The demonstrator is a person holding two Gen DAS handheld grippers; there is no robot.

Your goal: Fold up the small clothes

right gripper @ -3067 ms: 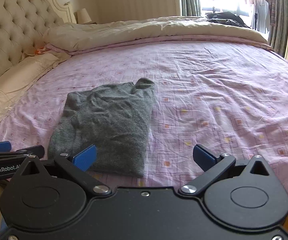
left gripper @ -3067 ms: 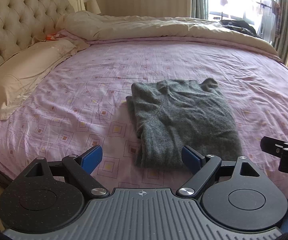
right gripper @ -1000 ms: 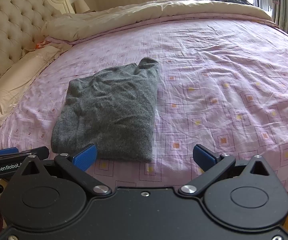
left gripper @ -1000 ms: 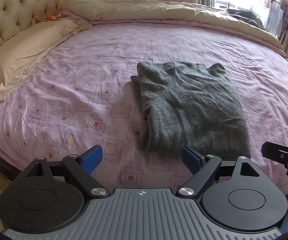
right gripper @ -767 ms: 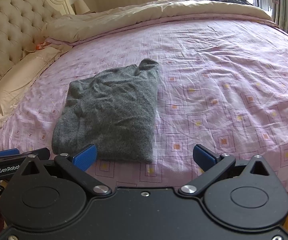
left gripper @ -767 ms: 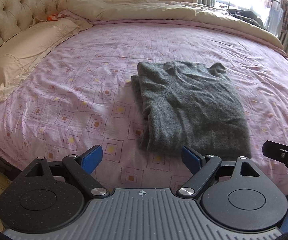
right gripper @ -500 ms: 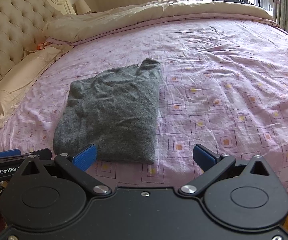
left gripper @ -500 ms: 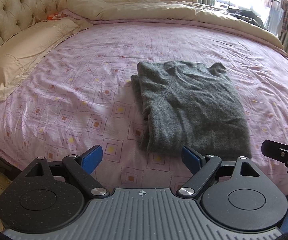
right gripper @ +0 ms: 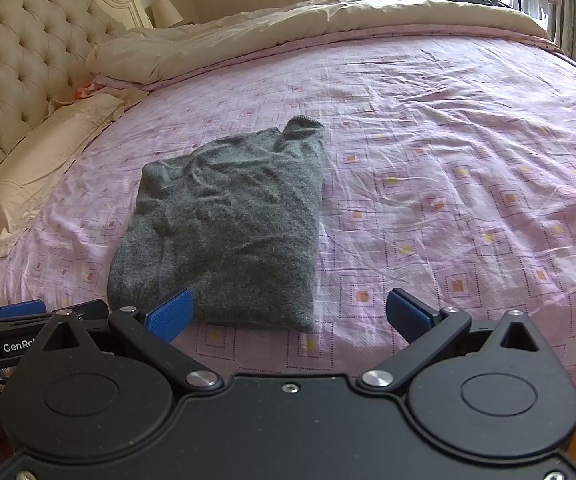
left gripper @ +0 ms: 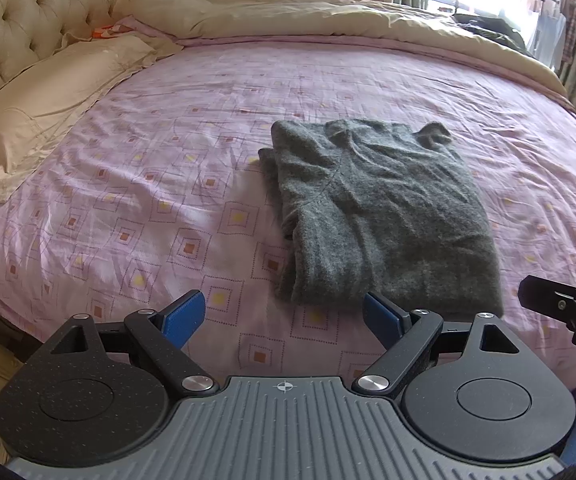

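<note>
At the far left stands the tufted headboard [left gripper: 28,12], with a cream pillow [left gripper: 48,96] lying below it along the left margin of the bed. The pink patterned sheet [left gripper: 148,200] extends rightward from the pillow, flat and unoccupied as far as the garment. The grey sweater [left gripper: 375,208] lies on the sheet near the front edge of the mattress, slightly right of centre in the left wrist view. It forms a compact rectangle, with layered edges visible along its left side and a small cuff or collar tab projecting at the far right corner. Judged from this shape, the main folds are complete; what remains is, at most, one more fold in half or a smoothing of the surface wrinkles. The left gripper [left gripper: 284,316] hovers just short of the sweater's near left corner, jaws spread wide, nothing between them. The right gripper [right gripper: 288,312] hovers over the near right corner, jaws likewise released and empty; its left blue pad overlaps the sweater's hem in the view, but contact cannot be confirmed. Right of the sweater the sheet [right gripper: 467,200] is again bare up to the rounded mattress edge, which gives free room for sideways travel. A beige duvet [right gripper: 327,16] is bunched along the far side, well apart from the work area.
</note>
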